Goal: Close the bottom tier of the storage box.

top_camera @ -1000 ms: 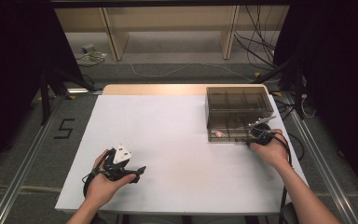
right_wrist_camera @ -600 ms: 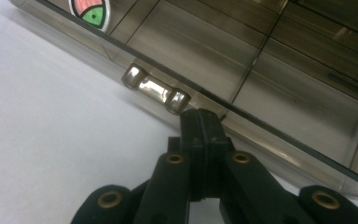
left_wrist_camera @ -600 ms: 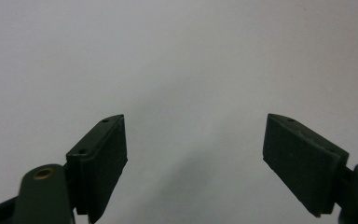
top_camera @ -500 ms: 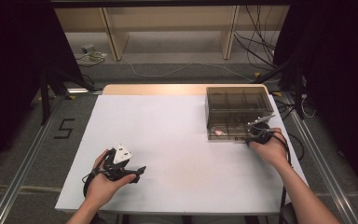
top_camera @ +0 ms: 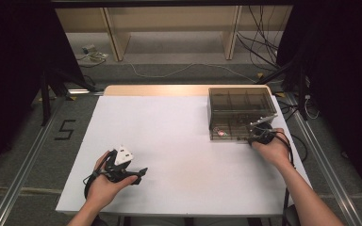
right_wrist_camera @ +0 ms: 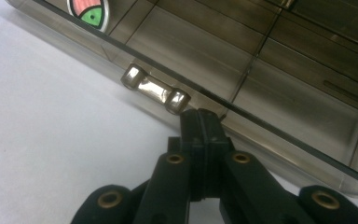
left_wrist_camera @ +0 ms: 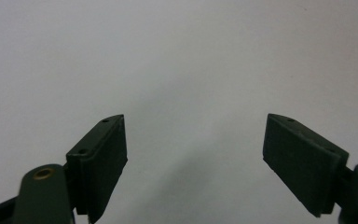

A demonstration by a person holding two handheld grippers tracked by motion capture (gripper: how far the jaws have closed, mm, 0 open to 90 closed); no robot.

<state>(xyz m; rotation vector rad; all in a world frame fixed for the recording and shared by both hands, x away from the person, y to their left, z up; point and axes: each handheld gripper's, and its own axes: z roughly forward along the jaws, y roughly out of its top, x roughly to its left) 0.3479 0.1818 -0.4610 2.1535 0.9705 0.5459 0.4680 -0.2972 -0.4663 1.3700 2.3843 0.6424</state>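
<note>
A smoky transparent compartment box (top_camera: 238, 106) stands at the table's right rear, lid down. My right gripper (top_camera: 258, 135) is at its front wall, held in the person's right hand. In the right gripper view the jaws are pressed together, and the right gripper (right_wrist_camera: 204, 116) has its tips against the box's front lip (right_wrist_camera: 261, 60), just right of a shiny latch (right_wrist_camera: 156, 88). I see nothing between the pads. A red and green sticker (right_wrist_camera: 89, 11) sits on the box front to the left. My left gripper (top_camera: 139, 173) rests near the table's front left; in the left gripper view the left gripper (left_wrist_camera: 196, 140) is open over bare white table.
The white table top (top_camera: 179, 136) stretches between the two hands. Wooden shelving (top_camera: 169, 28) and loose cables (top_camera: 264, 52) lie beyond the far edge. A "5" mark (top_camera: 66, 129) is on the floor at the left. Metal rails run along both sides.
</note>
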